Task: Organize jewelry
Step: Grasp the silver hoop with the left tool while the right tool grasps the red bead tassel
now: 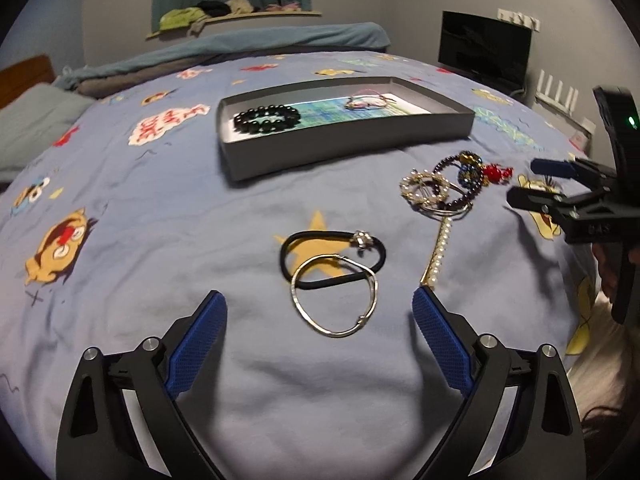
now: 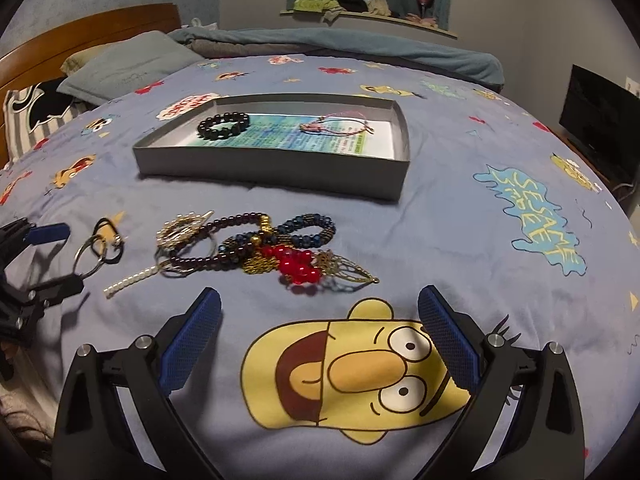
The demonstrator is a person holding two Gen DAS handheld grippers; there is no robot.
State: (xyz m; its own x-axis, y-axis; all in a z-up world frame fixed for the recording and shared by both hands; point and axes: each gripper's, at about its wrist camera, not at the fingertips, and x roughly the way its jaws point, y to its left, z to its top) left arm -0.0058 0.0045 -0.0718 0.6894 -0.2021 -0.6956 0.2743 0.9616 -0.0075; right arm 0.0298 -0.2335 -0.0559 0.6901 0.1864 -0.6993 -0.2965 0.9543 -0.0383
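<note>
A shallow grey box lies on the bed and holds a black bead bracelet and a pink cord bracelet. My left gripper is open and empty, just short of a silver bangle that overlaps a black hair tie. A tangled pile of jewelry lies to the right: pearl strand, dark bead necklace, blue beads, red beads. My right gripper is open and empty, just short of the red beads.
The blue cartoon-print bedspread covers the bed. Pillows and a wooden headboard are at the far left. A dark monitor stands past the right edge. The right gripper shows in the left wrist view.
</note>
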